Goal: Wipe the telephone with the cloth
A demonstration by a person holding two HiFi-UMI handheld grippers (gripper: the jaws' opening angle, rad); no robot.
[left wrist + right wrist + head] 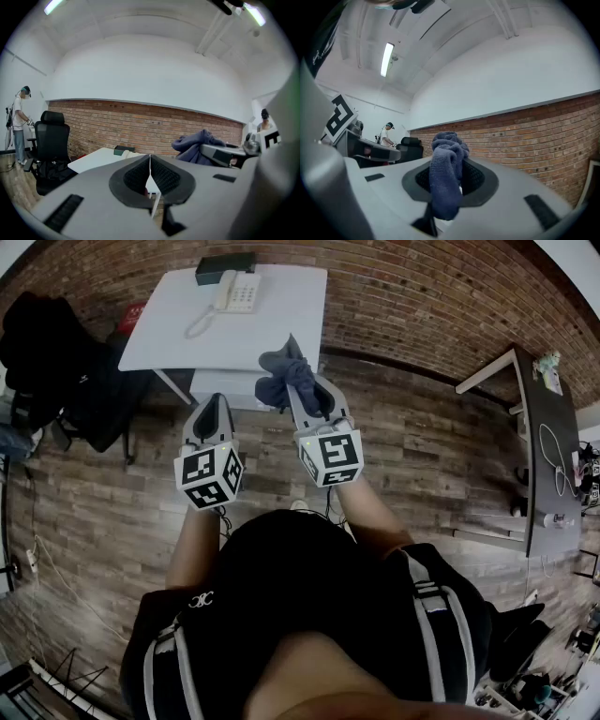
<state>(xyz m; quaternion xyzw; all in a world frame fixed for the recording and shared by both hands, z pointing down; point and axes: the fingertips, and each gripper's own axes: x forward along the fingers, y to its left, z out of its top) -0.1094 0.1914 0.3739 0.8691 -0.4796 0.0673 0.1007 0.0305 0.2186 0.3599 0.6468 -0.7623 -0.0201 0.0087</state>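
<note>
A white telephone (pixel 235 292) with a coiled cord sits at the far side of a white table (pixel 281 324). My right gripper (pixel 302 371) is shut on a dark blue cloth (pixel 284 374), held in the air near the table's front edge. In the right gripper view the cloth (pixel 446 178) hangs bunched between the jaws. My left gripper (pixel 216 404) is shut with nothing in it, short of the table. From the left gripper view the table (pixel 93 161) lies ahead and the cloth (pixel 194 145) shows at the right.
A dark box (pixel 225 266) stands behind the telephone. A black office chair (pixel 56 362) stands left of the table. A dark desk (pixel 548 446) with cables is at the right. A brick wall (pixel 422 296) runs behind. A person (pixel 18 124) stands far left.
</note>
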